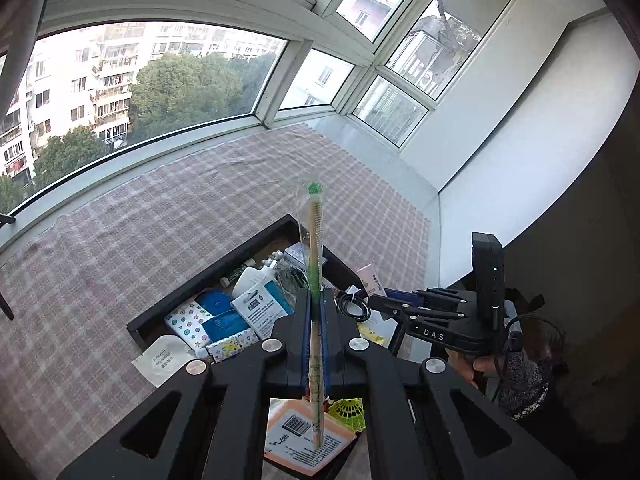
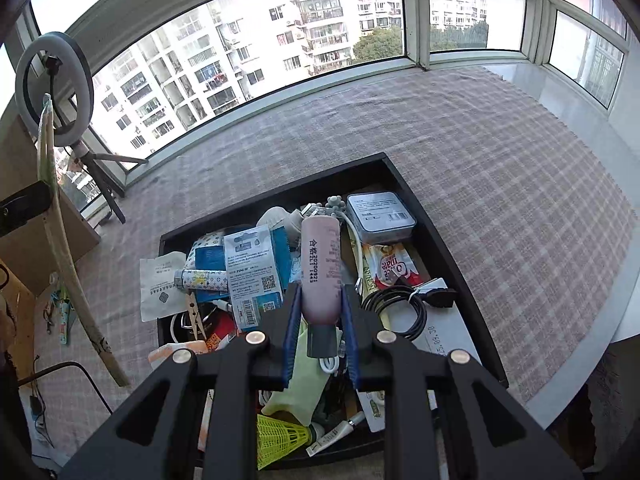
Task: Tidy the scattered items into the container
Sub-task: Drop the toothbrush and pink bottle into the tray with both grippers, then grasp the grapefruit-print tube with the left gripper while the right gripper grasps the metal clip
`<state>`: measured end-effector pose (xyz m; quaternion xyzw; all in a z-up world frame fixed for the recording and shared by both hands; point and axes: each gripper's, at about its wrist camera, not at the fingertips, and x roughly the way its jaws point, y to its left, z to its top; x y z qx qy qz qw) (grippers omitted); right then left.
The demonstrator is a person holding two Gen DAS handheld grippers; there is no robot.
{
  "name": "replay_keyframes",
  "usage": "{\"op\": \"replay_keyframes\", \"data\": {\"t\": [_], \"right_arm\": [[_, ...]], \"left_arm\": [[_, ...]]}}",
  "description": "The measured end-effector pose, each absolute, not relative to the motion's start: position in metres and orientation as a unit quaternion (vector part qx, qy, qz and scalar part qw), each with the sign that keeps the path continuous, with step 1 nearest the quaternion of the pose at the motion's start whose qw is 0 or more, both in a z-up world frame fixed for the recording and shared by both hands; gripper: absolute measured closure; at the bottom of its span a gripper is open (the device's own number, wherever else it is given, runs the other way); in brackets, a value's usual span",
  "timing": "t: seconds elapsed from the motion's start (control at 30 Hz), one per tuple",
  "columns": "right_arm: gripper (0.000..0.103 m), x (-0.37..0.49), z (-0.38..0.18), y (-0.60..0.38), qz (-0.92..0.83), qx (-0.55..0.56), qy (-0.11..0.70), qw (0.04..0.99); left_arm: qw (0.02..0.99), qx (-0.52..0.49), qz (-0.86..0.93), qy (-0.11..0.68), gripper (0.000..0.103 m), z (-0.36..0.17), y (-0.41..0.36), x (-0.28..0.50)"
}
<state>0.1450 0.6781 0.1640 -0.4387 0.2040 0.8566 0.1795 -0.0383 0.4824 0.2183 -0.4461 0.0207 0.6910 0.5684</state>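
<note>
The left gripper (image 1: 316,308) is clamped on a long thin stick (image 1: 316,240) in a clear wrapper with a green tip (likely a wrapped brush or incense, too blurred to say), held well above the tray (image 1: 224,264). The right gripper (image 2: 320,312) is clenched around a pink tube (image 2: 322,268) with a grey cap, over the middle of the tray (image 2: 440,240).

The stick looks light, stiff and narrow. The jaws pinch it near the lower middle, so much of its length pokes forward beyond them and could swing or pivot. The film wrapper may be slick, so I would keep the grip near the balance point and lay it down lengthwise along the tray. The tube looks like soft plastic, light and a bit squashy. It is gripped across the body just above the cap, which seems sound, and it should drop harmlessly onto the pile.

The left view shows the right gripper (image 1: 400,308) side-on and the hand (image 1: 488,364) holding it, plus the upper window panes. It hides the tube. The right view shows the whole crowded tray: a coiled black cable (image 2: 396,308), a tin (image 2: 380,216), a yellow shuttlecock (image 2: 280,436), and a packet (image 2: 160,284) hanging over the left rim. It also shows the stick (image 2: 60,240) far off at the left edge, and a ring light (image 2: 54,88) by the window
</note>
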Motion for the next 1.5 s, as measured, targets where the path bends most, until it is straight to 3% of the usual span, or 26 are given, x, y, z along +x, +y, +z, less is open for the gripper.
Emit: {"op": "replay_keyframes", "data": {"t": [0.03, 0.07, 0.1, 0.13, 0.4, 0.67, 1.17, 1.5], "right_arm": [[0.083, 0.147, 0.164, 0.679, 0.857, -0.439, 0.205, 0.177], [0.079, 0.147, 0.164, 0.68, 0.855, -0.441, 0.204, 0.183], [0.071, 0.148, 0.165, 0.681, 0.853, -0.442, 0.201, 0.192], [0.068, 0.149, 0.165, 0.681, 0.854, -0.439, 0.197, 0.197], [0.068, 0.144, 0.172, 0.671, 0.864, -0.423, 0.204, 0.184], [0.068, 0.091, 0.178, 0.609, 0.878, -0.434, 0.173, 0.101], [0.068, -0.076, 0.128, 0.364, 0.852, -0.501, 0.037, -0.149], [0.068, -0.143, 0.081, 0.23, 0.802, -0.541, -0.024, -0.252]], "left_arm": [[0.564, -0.449, 0.692, 0.025, 0.098, 0.216, 0.494, -0.034], [0.556, -0.453, 0.695, 0.039, 0.089, 0.213, 0.505, -0.03], [0.548, -0.46, 0.697, 0.054, 0.073, 0.209, 0.513, -0.027], [0.545, -0.463, 0.696, 0.065, 0.07, 0.205, 0.519, -0.024], [0.531, -0.437, 0.719, 0.098, 0.07, 0.203, 0.49, -0.024], [0.454, -0.456, 0.76, 0.095, 0.07, 0.173, 0.386, -0.054], [0.167, -0.522, 0.836, -0.013, 0.07, 0.083, 0.077, -0.114], [0.125, -0.541, 0.831, -0.025, 0.07, 0.045, 0.031, -0.127]]}}
